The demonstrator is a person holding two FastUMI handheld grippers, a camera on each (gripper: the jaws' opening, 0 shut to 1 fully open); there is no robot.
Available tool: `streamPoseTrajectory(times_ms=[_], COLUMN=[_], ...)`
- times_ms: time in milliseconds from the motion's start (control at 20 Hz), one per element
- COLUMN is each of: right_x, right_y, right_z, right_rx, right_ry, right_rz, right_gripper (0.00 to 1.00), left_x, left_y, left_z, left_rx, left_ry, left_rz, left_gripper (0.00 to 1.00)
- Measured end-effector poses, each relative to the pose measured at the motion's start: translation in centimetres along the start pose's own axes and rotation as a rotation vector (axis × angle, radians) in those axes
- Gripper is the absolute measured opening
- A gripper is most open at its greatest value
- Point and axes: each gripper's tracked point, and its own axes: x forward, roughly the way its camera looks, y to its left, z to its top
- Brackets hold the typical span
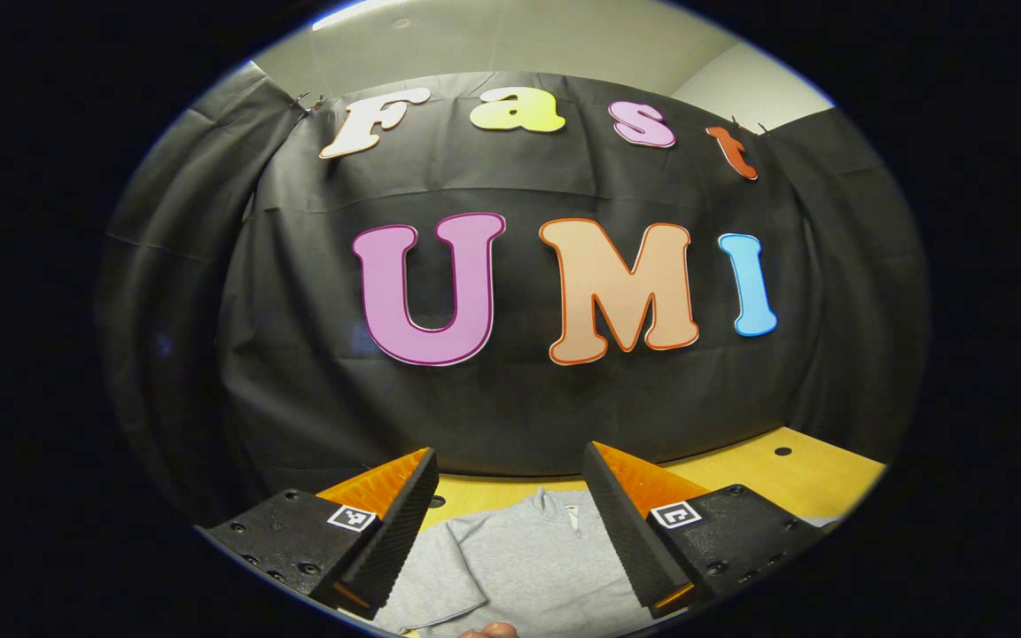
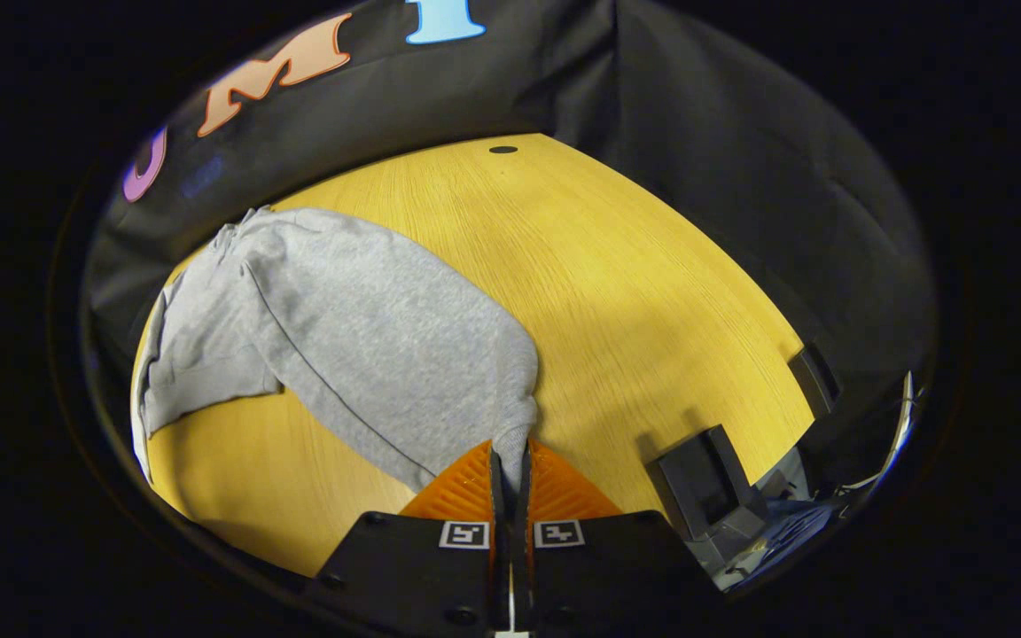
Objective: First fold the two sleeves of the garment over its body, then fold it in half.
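Jaws: right gripper [image 2: 510, 465] closed on fabric at corner of grey garment [image 2: 360, 346], both fingers pressing cloth; left gripper [image 1: 510, 505] wide apart, empty, held above garment
Wooden table [image 2: 617, 292] – garment lies flat on it, near booth wall, collar [image 1: 555, 505] pointing away
Right-hand part gathered toward clamp, likely sleeve gripped for fold over body; other sleeve [image 2: 200, 372] spread out, unfolded
Judgement: first sleeve fold in hand; half fold not yet begun
Containers: none seen
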Motion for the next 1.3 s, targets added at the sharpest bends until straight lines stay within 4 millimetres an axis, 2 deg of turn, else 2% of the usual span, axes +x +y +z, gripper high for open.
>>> streamPoseTrajectory(times_ms=[150, 200, 300, 450, 500, 1050, 1300], right_x=[-0.7, -0.8, -1.0, -1.3, -1.3, -1.0, -1.1], right_y=[1.6, 2.3, 3.6, 5.7, 6.4, 17.1, 21.9], right_z=[2.8, 3.8, 5.6, 8.0, 9.0, 17.7, 21.4], right_rx=[0.037, 0.049, 0.069, 0.053, 0.046, 0.02, 0.036], right_ry=[-0.052, -0.067, -0.09, -0.121, -0.133, -0.209, -0.236], right_rz=[0.057, 0.077, 0.109, 0.152, 0.166, 0.335, 0.401], right_gripper=[0.04, 0.04, 0.04, 0.04, 0.04, 0.04, 0.04], left_x=[-0.2, -0.4, -0.6, -1.0, -1.2, -3.2, -4.4], left_y=[1.0, 1.2, 1.7, 3.2, 3.7, 11.0, 14.3], left_z=[0.0, 0.0, -0.1, -0.2, -0.3, -1.6, -1.3], left_rx=[0.005, 0.005, 0.003, 0.002, 0.0, -0.003, 0.011], left_ry=[-0.003, -0.001, 0.002, 0.002, 0.004, 0.031, 0.028], left_rz=[0.017, 0.022, 0.035, 0.063, 0.073, 0.221, 0.284], left_gripper=[0.96, 0.99, 0.96, 0.99, 0.96, 0.98, 0.96])
